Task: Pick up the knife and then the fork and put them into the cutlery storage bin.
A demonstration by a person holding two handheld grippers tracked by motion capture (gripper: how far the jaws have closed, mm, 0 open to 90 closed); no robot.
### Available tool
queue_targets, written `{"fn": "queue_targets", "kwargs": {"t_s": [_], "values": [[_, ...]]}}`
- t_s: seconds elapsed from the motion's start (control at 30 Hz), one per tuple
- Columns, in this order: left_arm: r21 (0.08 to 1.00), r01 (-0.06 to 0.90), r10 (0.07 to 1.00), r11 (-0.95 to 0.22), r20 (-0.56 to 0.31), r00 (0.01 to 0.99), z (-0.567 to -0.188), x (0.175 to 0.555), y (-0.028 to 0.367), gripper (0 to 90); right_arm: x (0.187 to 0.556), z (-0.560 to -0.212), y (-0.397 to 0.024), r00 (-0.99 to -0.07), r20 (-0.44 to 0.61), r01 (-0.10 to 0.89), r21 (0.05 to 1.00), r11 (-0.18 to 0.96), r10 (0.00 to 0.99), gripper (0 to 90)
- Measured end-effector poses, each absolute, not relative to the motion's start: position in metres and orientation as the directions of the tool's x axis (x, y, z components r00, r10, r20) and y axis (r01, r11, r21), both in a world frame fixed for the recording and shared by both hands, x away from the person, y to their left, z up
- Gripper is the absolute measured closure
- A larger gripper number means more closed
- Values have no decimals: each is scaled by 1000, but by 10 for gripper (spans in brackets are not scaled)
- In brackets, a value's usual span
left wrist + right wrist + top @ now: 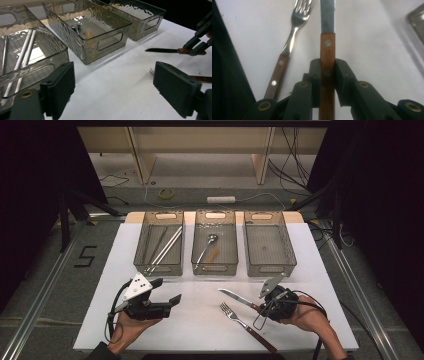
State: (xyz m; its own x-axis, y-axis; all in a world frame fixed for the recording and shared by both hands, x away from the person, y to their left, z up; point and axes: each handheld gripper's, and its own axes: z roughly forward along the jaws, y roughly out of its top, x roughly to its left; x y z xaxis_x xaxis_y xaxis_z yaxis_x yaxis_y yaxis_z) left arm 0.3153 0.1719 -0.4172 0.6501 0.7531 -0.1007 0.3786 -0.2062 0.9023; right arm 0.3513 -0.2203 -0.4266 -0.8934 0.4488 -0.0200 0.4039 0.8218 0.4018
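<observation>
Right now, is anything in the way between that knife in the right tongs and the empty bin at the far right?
Nothing visible. The right tongs are shut on the knife by its wooden handle, and bare white table lies between it and the empty bin. The fork lies nearer the person, off that path.

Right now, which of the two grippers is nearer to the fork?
Right. The right gripper holds the knife just beside the fork; the left gripper sits open, farther off across the white mat.
</observation>
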Motion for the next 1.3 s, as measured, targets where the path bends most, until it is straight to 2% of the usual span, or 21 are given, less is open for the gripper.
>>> {"fn": "queue_targets", "kwargs": {"t_s": [0.3, 0.77, 1.3], "values": [[914, 369, 754, -169, -121, 646, -416, 315, 177, 175, 368, -414, -228, -848, 1, 463, 486, 741, 529, 773], [924, 357, 765, -139, -129, 631, -415, 316, 182, 171, 404, -385, -226, -778, -17, 503, 583, 638, 628, 773], [926, 351, 766, -137, -126, 630, -414, 316, 183, 170, 452, -367, -224, -676, -18, 572, 617, 540, 737, 773]]}}
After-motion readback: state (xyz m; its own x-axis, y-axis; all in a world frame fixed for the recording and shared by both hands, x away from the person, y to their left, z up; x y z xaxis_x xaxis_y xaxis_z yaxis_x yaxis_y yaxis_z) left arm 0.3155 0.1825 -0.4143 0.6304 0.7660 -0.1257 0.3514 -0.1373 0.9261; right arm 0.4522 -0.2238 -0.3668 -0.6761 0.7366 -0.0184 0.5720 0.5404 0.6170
